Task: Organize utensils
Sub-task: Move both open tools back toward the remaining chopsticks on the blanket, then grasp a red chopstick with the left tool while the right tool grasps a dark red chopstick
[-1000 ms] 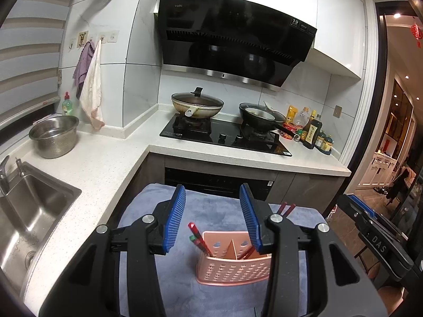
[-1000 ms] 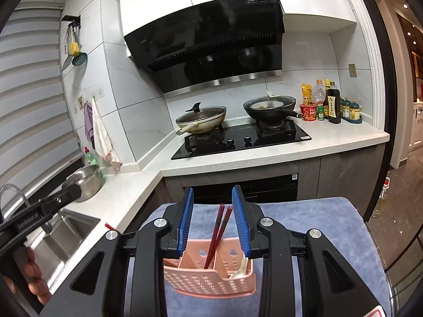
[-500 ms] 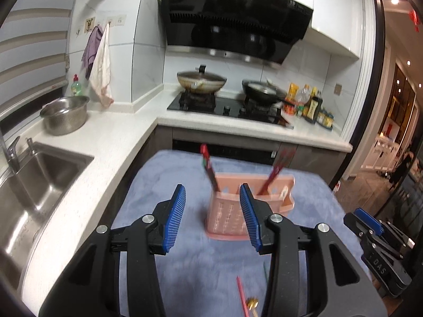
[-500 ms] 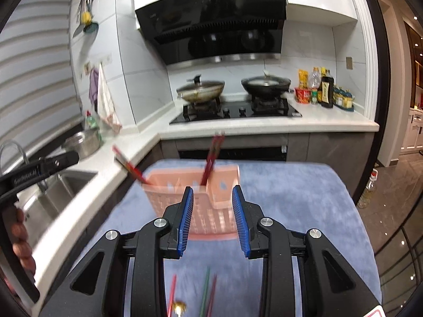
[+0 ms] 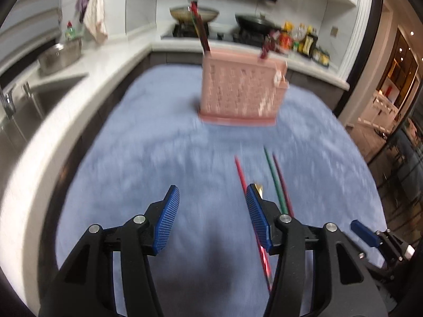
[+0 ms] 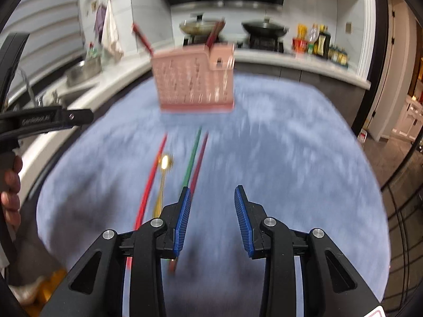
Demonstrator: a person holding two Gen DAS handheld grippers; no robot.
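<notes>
Reaching for loose chopsticks (image 6: 194, 155) mid-tabletop (image 5: 148, 158); left gripper (image 5: 211, 218) and right gripper (image 6: 211, 218) empty, jaws opening, part-wide. Next: straddle one stick, close, carry to pink caddy (image 5: 240, 89).

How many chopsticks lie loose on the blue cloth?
3: a red chopstick left of the gold spoon, a green chopstick and a dark red chopstick right of it.
</notes>
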